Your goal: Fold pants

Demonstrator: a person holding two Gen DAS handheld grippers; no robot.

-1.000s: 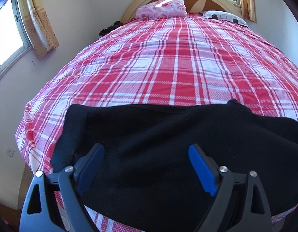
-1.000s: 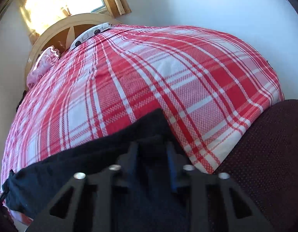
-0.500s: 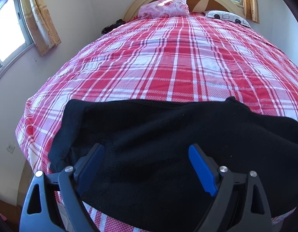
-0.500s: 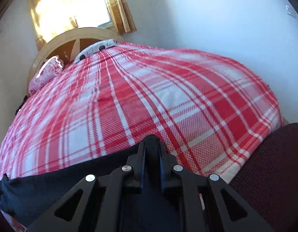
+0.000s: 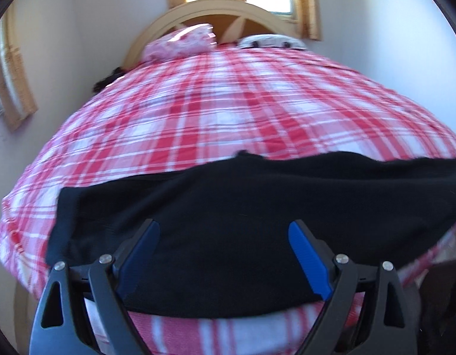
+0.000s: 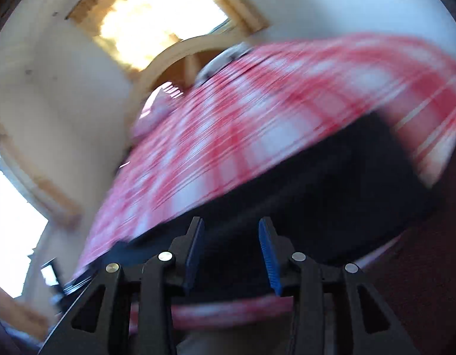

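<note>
Now your left gripper (image 5: 225, 236) stands wide open above the black pants (image 5: 257, 213), and its blue pads (image 5: 306, 254) touch no cloth; nothing is between them but the dark fabric lying below. The pants lie folded in a broad band across the near edge of the bed, on the red and white plaid bedspread (image 5: 228, 112), and they reach from the left side almost to the right border of the left wrist view. That view is fairly sharp, so you can see there the pink pillow (image 5: 180, 44) and a second pale pillow (image 5: 271, 41) against the arched wooden headboard (image 5: 204, 9), with a bright window behind. The right wrist view is strongly blurred and tilted, and it gives you other things: a dark reddish surface (image 6: 420, 281) at the right of the bed, and a second window at the far left. In that view your right gripper (image 6: 231, 241) has its jaws opening, with a clear gap between the blue pads, and they press on nothing; the pants are seen behind and below them, not clamped. Whether the pad tips brush the cloth, the blur does not let you say.
</note>
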